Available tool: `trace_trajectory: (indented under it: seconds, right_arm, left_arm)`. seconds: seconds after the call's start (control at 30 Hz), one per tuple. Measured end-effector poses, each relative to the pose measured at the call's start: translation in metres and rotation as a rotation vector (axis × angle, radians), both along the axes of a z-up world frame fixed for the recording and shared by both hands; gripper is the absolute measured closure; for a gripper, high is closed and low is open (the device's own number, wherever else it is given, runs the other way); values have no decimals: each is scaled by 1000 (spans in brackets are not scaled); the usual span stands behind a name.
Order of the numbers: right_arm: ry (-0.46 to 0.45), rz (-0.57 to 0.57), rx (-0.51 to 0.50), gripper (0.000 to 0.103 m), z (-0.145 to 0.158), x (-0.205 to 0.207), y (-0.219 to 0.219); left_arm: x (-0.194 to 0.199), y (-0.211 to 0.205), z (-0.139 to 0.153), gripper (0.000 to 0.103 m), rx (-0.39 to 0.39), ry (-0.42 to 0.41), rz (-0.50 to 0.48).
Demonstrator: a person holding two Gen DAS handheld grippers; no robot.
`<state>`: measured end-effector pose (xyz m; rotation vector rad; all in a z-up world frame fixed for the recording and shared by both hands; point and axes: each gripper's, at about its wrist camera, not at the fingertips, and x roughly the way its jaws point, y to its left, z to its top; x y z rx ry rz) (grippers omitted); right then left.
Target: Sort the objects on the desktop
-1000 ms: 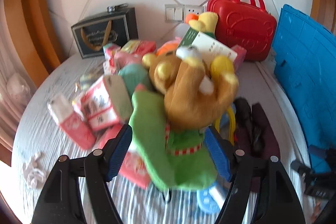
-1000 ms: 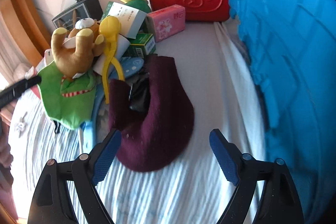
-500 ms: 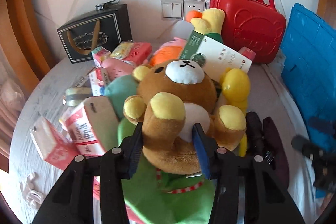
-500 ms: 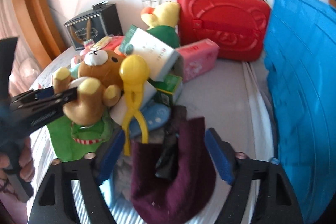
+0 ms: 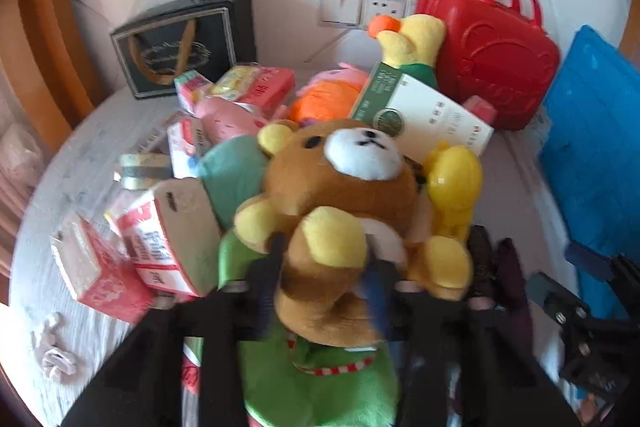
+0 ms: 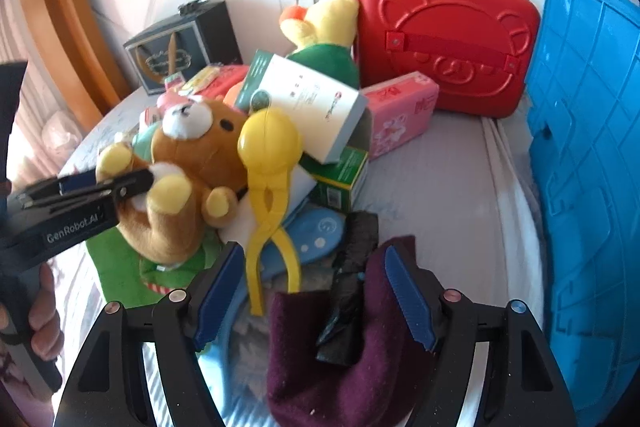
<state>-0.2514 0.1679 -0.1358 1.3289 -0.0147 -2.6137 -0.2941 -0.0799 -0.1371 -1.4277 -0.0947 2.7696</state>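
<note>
My left gripper (image 5: pixel 326 277) is shut on a brown plush bear (image 5: pixel 344 203), squeezing its belly; the right wrist view shows this grip on the bear (image 6: pixel 188 163) too. The bear lies on a green cloth (image 5: pixel 320 379) amid the pile. My right gripper (image 6: pixel 314 293) is open, its jaws on either side of a dark purple knit hat (image 6: pixel 352 359) with a black item (image 6: pixel 352 287) on it. Yellow plastic tongs (image 6: pixel 268 179) lie between bear and hat.
A red bear-embossed case (image 6: pixel 444 35), a blue crate (image 6: pixel 588 167), a black gift bag (image 5: pixel 184 43), a duck plush (image 6: pixel 324 27), a pink box (image 6: pixel 400 111), a white-green box (image 6: pixel 308 99) and red-white cartons (image 5: pixel 160 235) crowd the table.
My left gripper closed onto the bear and turned it face up. My right gripper moved forward and narrowed around the purple hat.
</note>
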Motion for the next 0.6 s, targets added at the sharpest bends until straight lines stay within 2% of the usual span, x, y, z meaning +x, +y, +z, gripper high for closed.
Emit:
trace_trajectory:
  seconds: [0.07,0.17,0.37,0.53,0.6]
  right_arm:
    - [7,5,6,29,2,-2,-1]
    - [-7,36,-8,29,0,-2,-6]
    - [-31,97,-34,29,-3,4,-26]
    - [-30,112,-37,29,5,26,-26]
    - [-24,114,-40,28,10,37,-25]
  left_arm:
    - [12,-3,2,78,-56,21,-2]
    - [26,-18,-1,79,-129,26,2]
    - [44,-50,5,80,-189,24,59]
    - [70,-67,-5,80,-287,11,38]
    - [84,-77,-6,80,-286,13,17]
